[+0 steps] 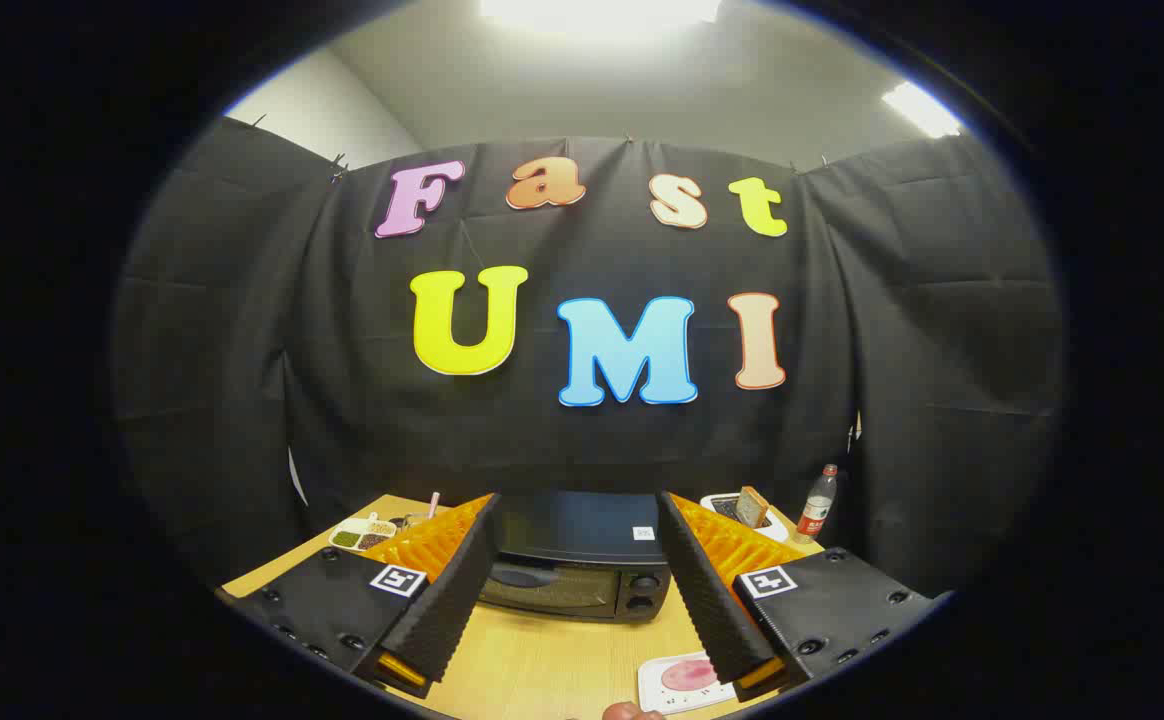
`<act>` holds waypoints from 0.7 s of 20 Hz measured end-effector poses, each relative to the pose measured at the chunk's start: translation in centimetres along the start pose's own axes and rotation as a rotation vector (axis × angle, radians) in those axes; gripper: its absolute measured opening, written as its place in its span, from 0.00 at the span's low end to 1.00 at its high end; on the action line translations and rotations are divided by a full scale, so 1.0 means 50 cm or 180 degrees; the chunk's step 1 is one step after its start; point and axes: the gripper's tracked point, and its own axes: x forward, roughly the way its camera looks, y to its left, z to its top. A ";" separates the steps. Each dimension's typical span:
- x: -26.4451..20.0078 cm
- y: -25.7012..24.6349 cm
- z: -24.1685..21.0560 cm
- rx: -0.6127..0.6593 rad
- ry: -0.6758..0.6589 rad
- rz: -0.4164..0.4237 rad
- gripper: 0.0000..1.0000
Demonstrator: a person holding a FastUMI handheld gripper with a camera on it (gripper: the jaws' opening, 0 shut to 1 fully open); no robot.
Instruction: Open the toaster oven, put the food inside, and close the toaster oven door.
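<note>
A black toaster oven (574, 560) stands on the wooden table (552, 665), beyond my fingers and seen between them, its glass door shut and two knobs on its right side. My gripper (582, 640) is open, held above the table with nothing between its fingers. A white plate with a round pink piece of food (687, 678) lies on the table near the right fingertip, partly hidden by that finger.
A white dish holding a brown slice (747, 510) sits right of the oven, with a red-capped bottle (818, 503) beside it. A tray of small filled compartments (362, 535) lies to the left. A fingertip (625, 712) shows at the table's near edge.
</note>
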 end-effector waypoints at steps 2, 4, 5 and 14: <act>-0.003 -0.002 0.001 0.0017 0.0012 -0.0068 0.98; -0.008 -0.003 0.005 0.0056 0.0029 -0.0148 0.98; -0.009 -0.002 0.004 0.0076 0.0032 -0.0176 0.98; -0.018 -0.010 0.008 0.0089 0.0077 -0.0301 0.98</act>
